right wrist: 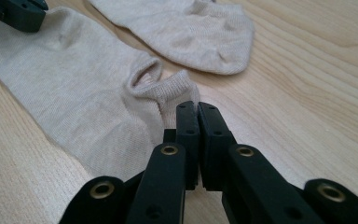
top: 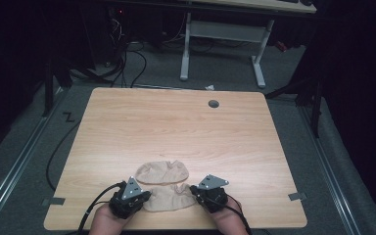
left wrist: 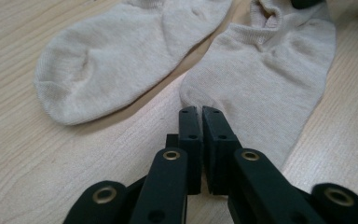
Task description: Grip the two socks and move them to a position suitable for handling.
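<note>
Now both grippers sit at the near edge of the pale wooden desk (top: 127,122), one at each end of the nearer beige knit ankle sock (top: 169,198), which lies crosswise. The left gripper (left wrist: 200,112) stands closed at its toe end, the sock spreading toward 1 o'clock from the fingers; the right gripper (right wrist: 196,108) is closed beside the cuff at 11 o'clock. Whether any cloth is pinched is hard to tell. A second matching beige sock (top: 162,172) lies just beyond.

No readable text, labels or numbers anywhere.
</note>
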